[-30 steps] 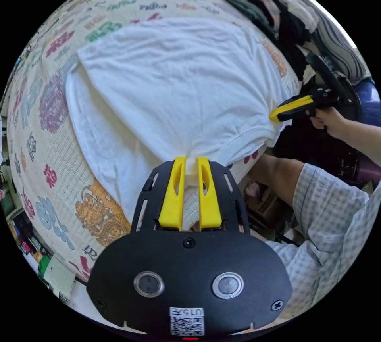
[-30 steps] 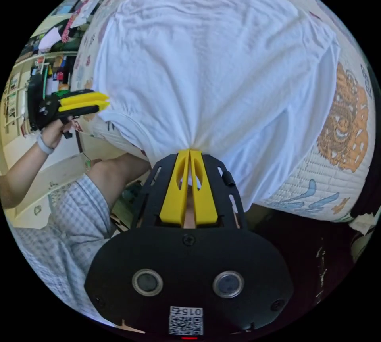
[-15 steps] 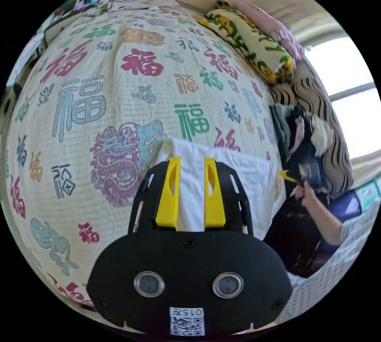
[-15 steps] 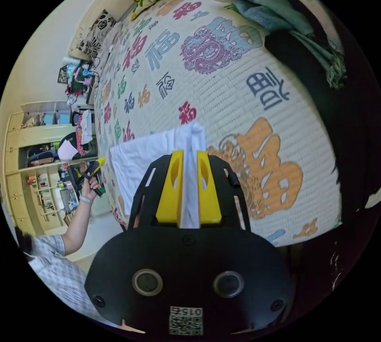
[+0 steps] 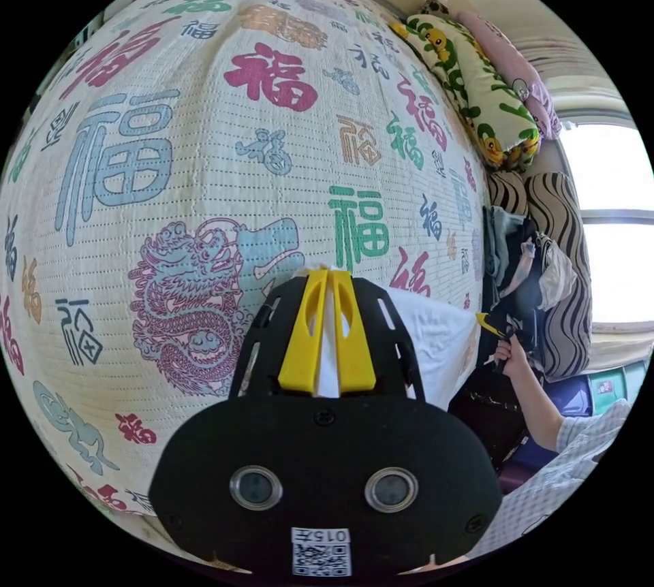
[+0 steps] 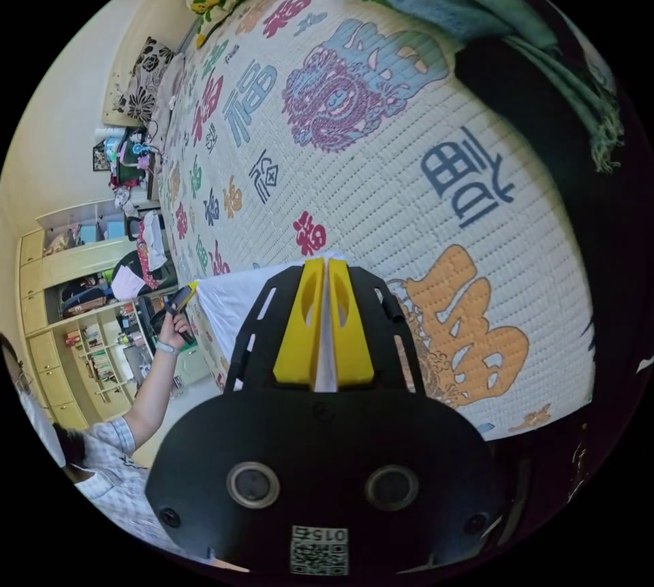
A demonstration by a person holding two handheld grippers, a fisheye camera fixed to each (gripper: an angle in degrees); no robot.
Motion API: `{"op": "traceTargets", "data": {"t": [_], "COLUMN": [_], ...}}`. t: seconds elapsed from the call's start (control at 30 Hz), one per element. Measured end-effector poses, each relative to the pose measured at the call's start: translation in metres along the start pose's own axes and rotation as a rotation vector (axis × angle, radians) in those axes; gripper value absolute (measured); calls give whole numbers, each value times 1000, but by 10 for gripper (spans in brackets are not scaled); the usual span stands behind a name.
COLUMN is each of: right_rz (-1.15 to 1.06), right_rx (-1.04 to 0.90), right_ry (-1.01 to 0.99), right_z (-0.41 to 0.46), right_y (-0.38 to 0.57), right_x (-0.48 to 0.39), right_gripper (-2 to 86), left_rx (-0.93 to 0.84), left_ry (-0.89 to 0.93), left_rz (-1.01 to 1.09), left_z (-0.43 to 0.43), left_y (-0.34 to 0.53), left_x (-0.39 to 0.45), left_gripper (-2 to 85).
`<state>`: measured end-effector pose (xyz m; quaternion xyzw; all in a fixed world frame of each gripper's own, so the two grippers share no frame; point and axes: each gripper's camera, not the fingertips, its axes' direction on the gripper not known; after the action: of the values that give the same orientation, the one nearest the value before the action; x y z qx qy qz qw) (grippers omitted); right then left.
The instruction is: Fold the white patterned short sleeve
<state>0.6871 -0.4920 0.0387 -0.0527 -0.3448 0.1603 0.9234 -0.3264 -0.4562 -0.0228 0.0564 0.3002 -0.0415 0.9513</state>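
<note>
White shirt (image 5: 436, 335) pinched: left gripper (image 5: 328, 274), right gripper (image 6: 323, 263)

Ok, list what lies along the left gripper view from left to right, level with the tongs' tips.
Purple dragon print on the bedspread → left tongs shut on the white shirt → right tongs in the person's hand → striped cushion → window.

Patterned bed mat (image 5: 204, 137), white shirt (image 5: 436, 335), pillows (image 5: 477, 90)
</note>
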Motion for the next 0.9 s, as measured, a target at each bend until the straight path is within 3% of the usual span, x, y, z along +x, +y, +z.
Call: {"op": "traceTargets", "data": {"t": [0.4,0.53,0.7,0.9], "right_rz": [76,58,-234,-679], "right_rx": [15,35,-11,-216], "right_ry": [1,90,117,167], "right_z": [26,14,31,152], "right_y": [-2,3,4,2], "right_x": [-32,-69,-186,-378], "right_gripper": [10,6,20,47], "left_rx": [38,174,176,21], "left_ry": [61,-21,-117,-141], "left_rz": [-39,-33,-31,-116], "left_z": [-4,-54,-96,-86], "left_y": [34,75,148,258], "left_x": [-51,-67,-84,-105], "left_gripper": [36,51,61,72]}}
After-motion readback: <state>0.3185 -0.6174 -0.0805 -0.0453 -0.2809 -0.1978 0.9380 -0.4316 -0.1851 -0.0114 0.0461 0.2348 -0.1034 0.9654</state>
